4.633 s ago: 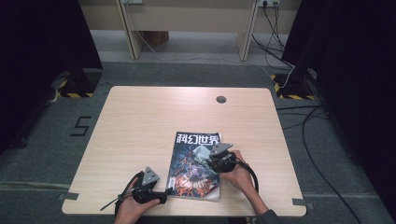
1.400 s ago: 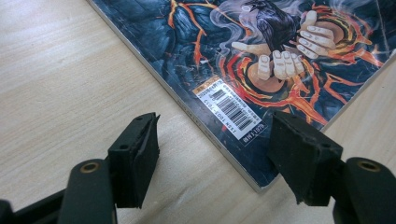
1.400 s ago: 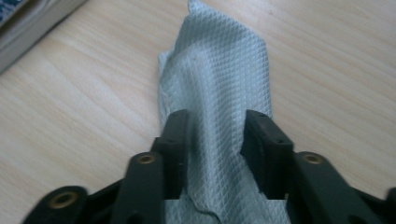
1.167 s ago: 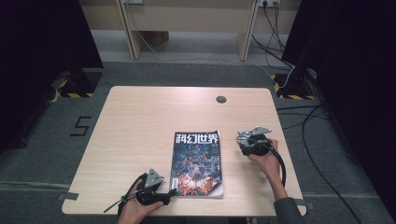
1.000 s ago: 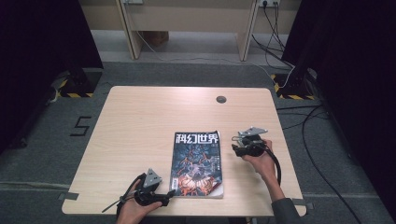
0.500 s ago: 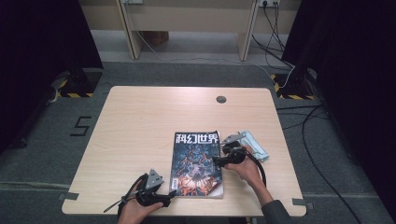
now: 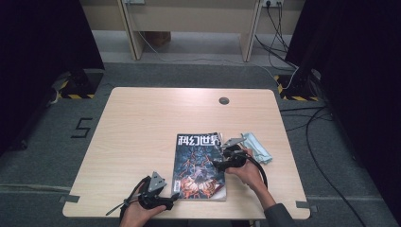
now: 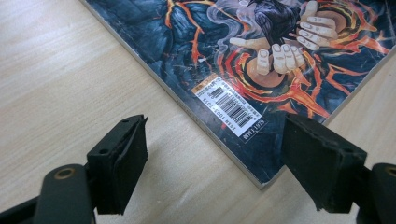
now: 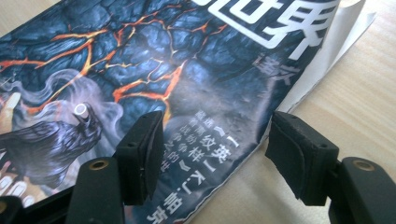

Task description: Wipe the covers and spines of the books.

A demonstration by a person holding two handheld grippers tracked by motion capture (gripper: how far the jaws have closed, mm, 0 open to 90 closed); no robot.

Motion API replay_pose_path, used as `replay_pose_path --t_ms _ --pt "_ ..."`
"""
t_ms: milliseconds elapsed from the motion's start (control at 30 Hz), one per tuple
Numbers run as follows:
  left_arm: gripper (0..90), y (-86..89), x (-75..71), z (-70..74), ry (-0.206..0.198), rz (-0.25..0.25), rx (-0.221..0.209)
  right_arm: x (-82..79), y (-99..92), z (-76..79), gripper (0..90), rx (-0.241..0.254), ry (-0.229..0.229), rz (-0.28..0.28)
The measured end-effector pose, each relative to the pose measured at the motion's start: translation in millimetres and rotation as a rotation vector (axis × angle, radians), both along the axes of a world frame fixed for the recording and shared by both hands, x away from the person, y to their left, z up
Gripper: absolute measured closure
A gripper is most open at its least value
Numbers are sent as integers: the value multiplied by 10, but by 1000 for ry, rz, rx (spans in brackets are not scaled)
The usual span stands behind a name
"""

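My right tool [image 7: 222, 158], jaws just widening, straddles the magazine [image 7: 198, 165] cover's edge; left tool [image 7: 165, 196] gapes; opening it, probably, remains undone.

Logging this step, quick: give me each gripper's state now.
Left gripper: open, holding nothing, at the magazine's near corner.
Right gripper: open, just been widening, astride the magazine's edge, gripping nothing.

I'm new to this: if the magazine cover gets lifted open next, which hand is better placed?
Probably the right. The right tool stands open astride the magazine's free, curling edge, beside the face mask. The left tool is open at the spine-side bottom corner.
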State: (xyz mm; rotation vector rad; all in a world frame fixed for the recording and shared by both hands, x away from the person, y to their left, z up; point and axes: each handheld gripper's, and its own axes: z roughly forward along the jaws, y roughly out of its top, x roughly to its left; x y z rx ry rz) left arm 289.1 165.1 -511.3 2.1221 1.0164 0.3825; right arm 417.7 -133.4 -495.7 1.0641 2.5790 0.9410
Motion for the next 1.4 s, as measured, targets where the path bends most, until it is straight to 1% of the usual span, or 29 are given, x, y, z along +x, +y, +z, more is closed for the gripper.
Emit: replay_pose_path --t_ms 67,133,267,333,367,400,467,500,533,567,600,633,667,700,733,800,867,933,967,1033,1067,1100,1167,1200,1233,1267,1300,1333,1400 --pt "201 15 7 7 0 3 13 -24 14 5 359 -8 4 5" --pt "197 40 19 6 0 13 15 -33 20 9 357 -13 6 11" --pt "202 117 47 27 -16 41 49 -106 55 24 340 -31 17 26" --pt "203 187 77 30 -20 74 59 -139 65 31 338 -37 21 34" --pt "212 236 97 35 -26 93 71 -173 74 36 339 -33 33 60" --pt "212 263 110 39 -31 107 79 -173 74 36 339 -33 33 60" --pt "220 340 152 48 -52 142 105 -202 83 36 348 -27 38 87" --pt "225 371 176 46 -62 170 112 -222 92 41 365 -23 49 93" --pt "235 396 203 45 -76 198 123 -233 91 57 412 -16 63 92" --pt "237 402 217 47 -83 206 133 -231 80 81 419 13 60 70" --pt "239 398 231 52 -92 205 148 -225 70 108 407 28 52 48" --pt "248 387 230 48 -102 205 147 -199 44 148 396 40 29 23" --pt "261 375 219 50 -108 205 151 -179 22 166 383 41 15 12" --pt "281 368 207 54 -102 199 140 -134 -42 185 380 52 -15 -25" --pt "281 362 199 54 -81 196 106 -134 -42 185 380 52 -15 -25" --pt "271 346 177 50 -44 190 51 -85 -90 181 378 61 -22 -51" --pt "270 327 150 48 -31 182 44 -17 -122 172 372 44 -36 -62" --pt "273 304 105 55 -7 169 5 71 -150 170 365 32 -62 -91" --pt "278 295 91 59 -3 163 -6 134 -163 168 362 37 -62 -105" --pt "300 276 58 66 1 153 -12 230 -184 157 360 42 -68 -120" --pt "309 263 37 71 15 146 -20 281 -192 153 357 42 -66 -134" --pt "317 254 24 69 28 137 -40 341 -197 144 353 48 -64 -146" --pt "335 233 10 64 57 128 -79 420 -208 121 353 56 -59 -146" --pt "344 214 7 54 79 118 -92 450 -207 108 353 65 -45 -151" --pt "342 204 8 45 91 114 -95 510 -200 69 353 72 -15 -147" --pt "342 196 10 34 100 113 -98 510 -200 69 353 72 -15 -147" --pt "331 192 18 33 107 112 -100 545 -177 29 353 72 2 -144" --pt "326 192 18 33 107 112 -100 545 -177 29 353 72 2 -144" --pt "326 205 27 32 114 119 -112 559 -150 -13 349 57 16 -119"
